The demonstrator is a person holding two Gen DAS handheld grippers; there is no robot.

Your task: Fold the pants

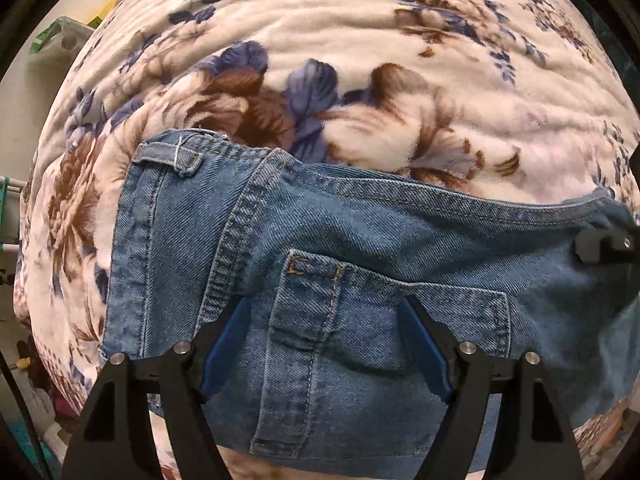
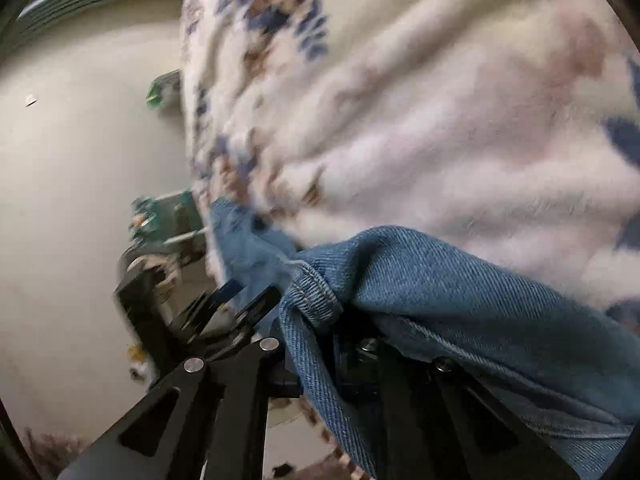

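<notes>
Jeans [image 1: 360,248] lay across floral blanket [image 1: 360,60], long axis 9-to-3. Left gripper [image 1: 326,344] jaws spread over back pocket [image 1: 360,340]; right gripper [image 2: 344,332] jaws clenched on hem, 3 o'clock end.

Blanket [image 1: 360,40] beyond jeans [image 1: 360,240] bare; passage free.

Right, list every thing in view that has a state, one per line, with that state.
jeans: lying on the blanket, waist end flat with back pocket up, one edge bunched and lifted
left hand-held gripper: open, fingers spread over the back pocket, not clamping
right hand-held gripper: fingertips hidden by bunched denim, apparently holding it
floral blanket: spread out, rumpled
belt loop: flat against the waistband
</notes>
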